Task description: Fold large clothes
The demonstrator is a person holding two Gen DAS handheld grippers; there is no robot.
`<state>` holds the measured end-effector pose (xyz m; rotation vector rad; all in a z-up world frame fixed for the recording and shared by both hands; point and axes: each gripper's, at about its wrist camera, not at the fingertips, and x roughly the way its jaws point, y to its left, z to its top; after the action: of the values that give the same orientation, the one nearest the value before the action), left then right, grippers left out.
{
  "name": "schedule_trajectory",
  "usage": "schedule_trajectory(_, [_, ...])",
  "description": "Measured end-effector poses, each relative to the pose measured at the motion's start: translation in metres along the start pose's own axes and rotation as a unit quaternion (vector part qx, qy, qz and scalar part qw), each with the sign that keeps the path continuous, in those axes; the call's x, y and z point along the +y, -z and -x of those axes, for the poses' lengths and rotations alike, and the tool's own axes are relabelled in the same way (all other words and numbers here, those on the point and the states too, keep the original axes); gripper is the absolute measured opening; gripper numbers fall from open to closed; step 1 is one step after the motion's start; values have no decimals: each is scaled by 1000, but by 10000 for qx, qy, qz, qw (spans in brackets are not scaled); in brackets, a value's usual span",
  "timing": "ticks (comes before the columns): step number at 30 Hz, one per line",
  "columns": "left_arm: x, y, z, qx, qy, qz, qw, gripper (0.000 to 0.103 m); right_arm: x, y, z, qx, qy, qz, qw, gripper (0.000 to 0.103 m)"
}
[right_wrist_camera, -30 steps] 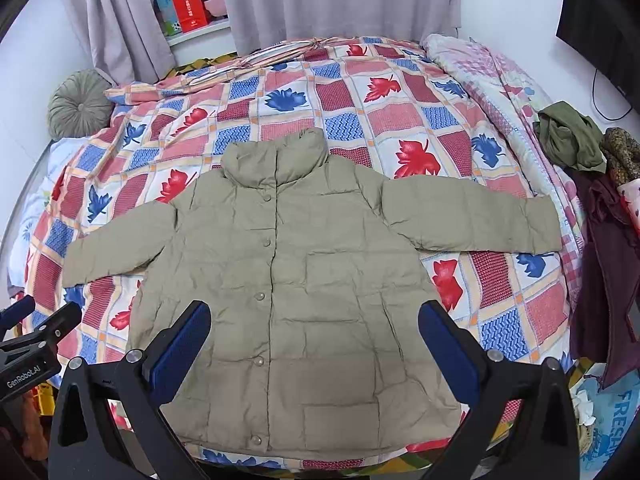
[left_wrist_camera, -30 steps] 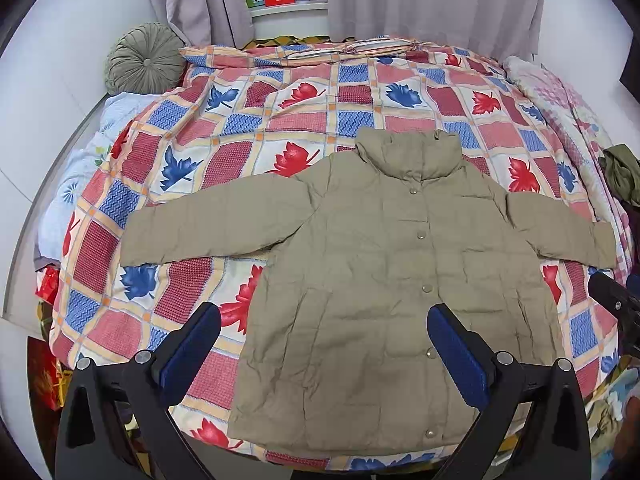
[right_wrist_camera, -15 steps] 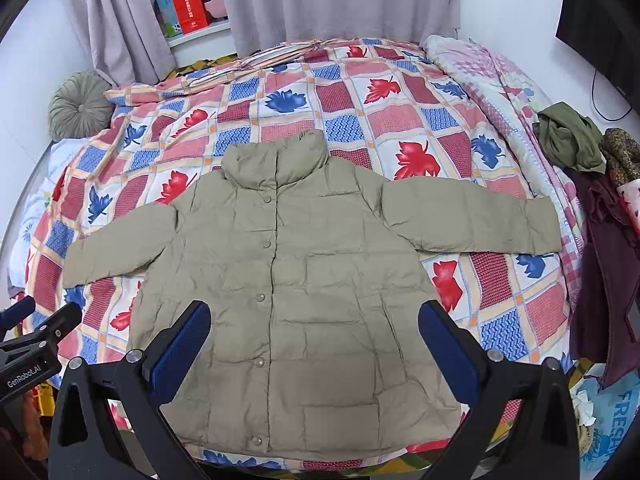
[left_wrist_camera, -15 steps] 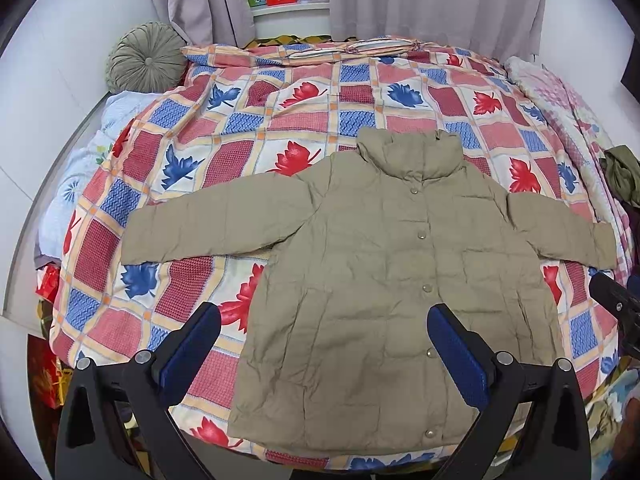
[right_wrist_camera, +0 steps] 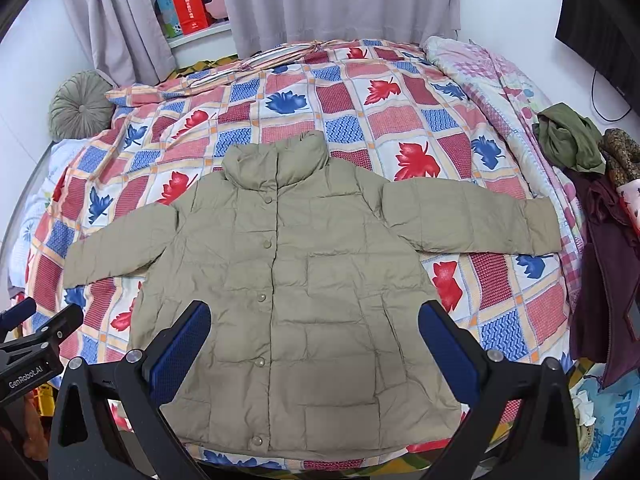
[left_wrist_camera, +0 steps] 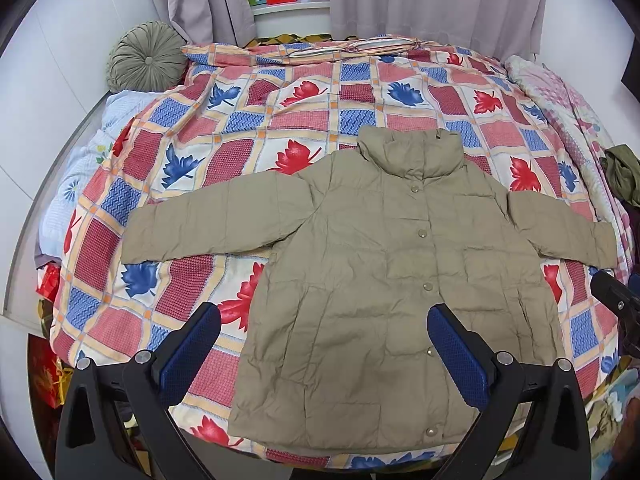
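A quilted olive-khaki puffer jacket (left_wrist_camera: 384,280) with snap buttons and a stand-up collar lies flat, front up, sleeves spread, on the leaf-patterned patchwork quilt (left_wrist_camera: 248,120). Above the jacket's hem, the left gripper (left_wrist_camera: 324,344) and right gripper (right_wrist_camera: 314,338) hang spread wide, their blue textured pads holding nothing, touching nothing.

We saw a bed (left_wrist_camera: 60,208) under a leaf-print quilt (left_wrist_camera: 248,128). On the quilt a khaki jacket (left_wrist_camera: 360,288) lay flat, buttoned, sleeves spread. A round green cushion (left_wrist_camera: 146,56) sat at the bed's far corner.
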<state>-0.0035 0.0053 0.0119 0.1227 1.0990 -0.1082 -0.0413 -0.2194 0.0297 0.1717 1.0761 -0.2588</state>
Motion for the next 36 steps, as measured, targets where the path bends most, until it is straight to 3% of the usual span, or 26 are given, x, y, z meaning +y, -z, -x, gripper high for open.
schedule_trajectory(36, [-1,0,-1,8,4,-3,10000,103,3,1,0,-22,-23,10,10000,103])
